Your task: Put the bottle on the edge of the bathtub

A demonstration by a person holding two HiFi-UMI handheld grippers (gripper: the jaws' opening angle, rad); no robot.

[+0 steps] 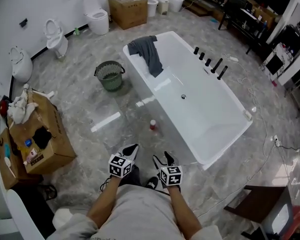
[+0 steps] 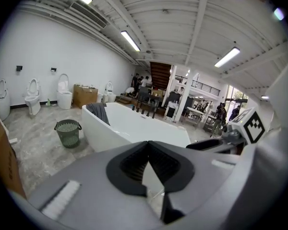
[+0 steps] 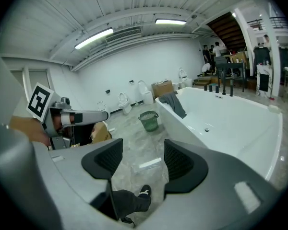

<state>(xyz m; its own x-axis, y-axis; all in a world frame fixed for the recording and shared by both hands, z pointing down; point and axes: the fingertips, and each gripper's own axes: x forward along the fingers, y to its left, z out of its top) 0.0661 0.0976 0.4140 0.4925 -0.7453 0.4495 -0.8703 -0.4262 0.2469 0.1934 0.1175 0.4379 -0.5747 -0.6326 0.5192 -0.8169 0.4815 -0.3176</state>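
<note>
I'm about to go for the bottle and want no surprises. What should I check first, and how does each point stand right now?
1. Bottle located: ok. The bottle is on the floor beside the bathtub.
2. Right gripper ready to grasp: ok. Jaws apart, nothing between them.
3. Left gripper ready to grasp: not ok. Jaws together, empty.
4. Way to the bottle: ok. Only bare floor lies between the grippers and it.
5. Free spot on the bathtub's near edge: ok. It is bare from the towel to the near corner.
6. Bottle cap closed: cannot tell. Too small to see.
</note>
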